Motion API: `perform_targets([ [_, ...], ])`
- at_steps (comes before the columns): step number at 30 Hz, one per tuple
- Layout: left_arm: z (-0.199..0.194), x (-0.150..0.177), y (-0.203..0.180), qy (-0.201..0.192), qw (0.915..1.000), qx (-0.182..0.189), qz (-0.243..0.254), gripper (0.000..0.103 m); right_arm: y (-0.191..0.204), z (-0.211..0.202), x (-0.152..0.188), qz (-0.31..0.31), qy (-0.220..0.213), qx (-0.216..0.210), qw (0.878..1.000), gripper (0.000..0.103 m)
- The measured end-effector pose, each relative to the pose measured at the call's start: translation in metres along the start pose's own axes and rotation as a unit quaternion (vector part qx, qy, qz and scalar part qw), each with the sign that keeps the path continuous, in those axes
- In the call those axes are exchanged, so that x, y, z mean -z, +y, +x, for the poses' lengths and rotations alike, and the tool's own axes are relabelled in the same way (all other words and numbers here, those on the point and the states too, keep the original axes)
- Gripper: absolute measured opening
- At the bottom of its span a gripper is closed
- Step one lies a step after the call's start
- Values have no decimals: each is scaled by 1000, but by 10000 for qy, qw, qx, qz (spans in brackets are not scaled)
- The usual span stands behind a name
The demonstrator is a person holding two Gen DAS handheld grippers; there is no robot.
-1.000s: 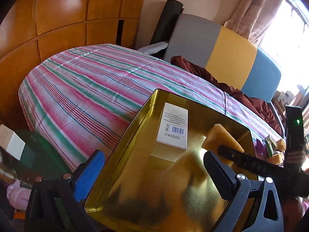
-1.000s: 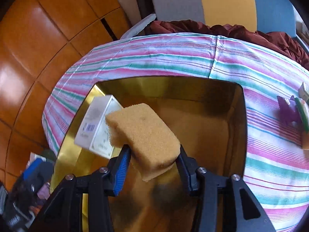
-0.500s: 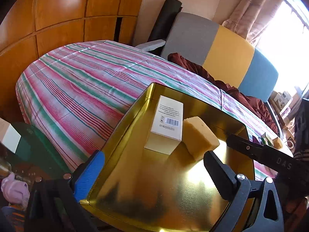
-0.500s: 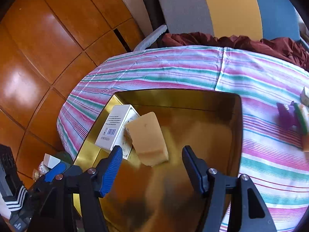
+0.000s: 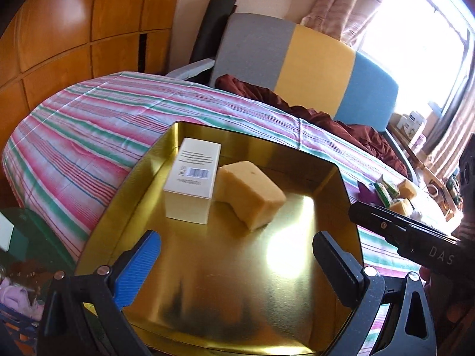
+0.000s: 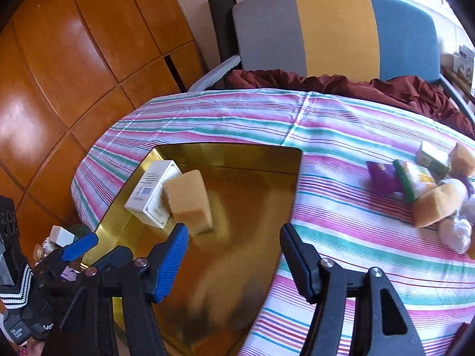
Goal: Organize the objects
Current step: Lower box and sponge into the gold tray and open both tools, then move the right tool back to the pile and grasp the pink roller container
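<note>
A gold tin tray lies on the striped tablecloth. In it a white box lies beside a yellow sponge, the two touching. My left gripper is open and empty over the tray's near edge. My right gripper is open and empty, raised above the tray's right part; its body shows in the left wrist view. Loose items lie on the cloth to the right: a purple piece, green-and-white packs, two more sponges, a white wad.
A grey, yellow and blue chair back with a dark red cloth stands behind the table. Wooden wall panels are on the left. Small things sit low beyond the table's left edge.
My right gripper opened and let the sponge go into the tray beside the box, then pulled back and up. The left gripper stayed open near the tray's edge.
</note>
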State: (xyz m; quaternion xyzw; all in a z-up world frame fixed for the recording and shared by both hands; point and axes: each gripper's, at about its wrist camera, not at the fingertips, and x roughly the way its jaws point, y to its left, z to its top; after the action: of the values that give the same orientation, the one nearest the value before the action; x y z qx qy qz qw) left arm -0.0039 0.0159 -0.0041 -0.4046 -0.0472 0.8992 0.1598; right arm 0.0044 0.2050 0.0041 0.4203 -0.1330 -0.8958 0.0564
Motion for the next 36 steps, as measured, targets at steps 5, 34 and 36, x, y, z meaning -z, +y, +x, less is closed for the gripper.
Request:
perform_targets([
  [5, -3, 4, -21, -7, 9995, 168, 248, 103, -19, -18, 9, -23, -124, 307, 9994, 65],
  [34, -13, 46, -134, 445, 9804, 1054, 1605, 103, -349, -134, 60, 3191, -379, 2414, 9157, 65],
  [36, -13, 48, -139, 450, 9792, 1061, 1672, 103, -352, -132, 76, 3302, -106, 2450, 9115, 64],
])
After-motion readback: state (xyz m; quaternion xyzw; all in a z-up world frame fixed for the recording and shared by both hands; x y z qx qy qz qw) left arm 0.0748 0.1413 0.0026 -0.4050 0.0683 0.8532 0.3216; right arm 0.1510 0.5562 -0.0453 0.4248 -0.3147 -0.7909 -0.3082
